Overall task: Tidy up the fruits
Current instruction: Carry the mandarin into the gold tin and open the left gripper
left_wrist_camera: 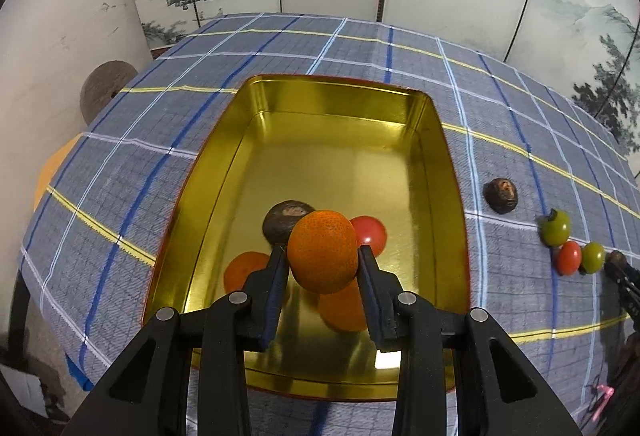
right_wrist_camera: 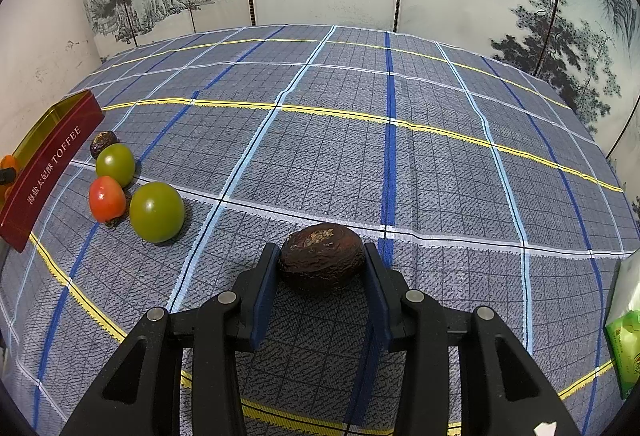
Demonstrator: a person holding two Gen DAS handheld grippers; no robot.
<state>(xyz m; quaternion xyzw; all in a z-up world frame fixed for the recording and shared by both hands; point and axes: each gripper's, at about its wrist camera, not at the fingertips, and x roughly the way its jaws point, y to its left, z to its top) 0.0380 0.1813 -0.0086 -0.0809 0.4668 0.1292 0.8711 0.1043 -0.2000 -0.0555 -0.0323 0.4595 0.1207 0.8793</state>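
Your left gripper (left_wrist_camera: 323, 256) clamps the orange (left_wrist_camera: 322, 251) above the gold tin (left_wrist_camera: 200, 172). Your right gripper (right_wrist_camera: 322, 260) has its jaws pressed against the dark wrinkled fruit (right_wrist_camera: 322, 256) on the worktop.

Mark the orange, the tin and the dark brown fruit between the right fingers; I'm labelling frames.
orange (left_wrist_camera: 322, 251), left wrist view, front skin.
tin (left_wrist_camera: 420, 108), left wrist view, far right wall.
dark brown fruit (right_wrist_camera: 322, 256), right wrist view, wrinkled front.

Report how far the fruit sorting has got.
Done: the gold tin holds a dark fruit, a red one and some orange fruit.
In hand: the left claw grips an orange over the tin; the right claw brackets a brown fruit.
Left: two green fruits, a red tomato and a small dark fruit on the cloth.
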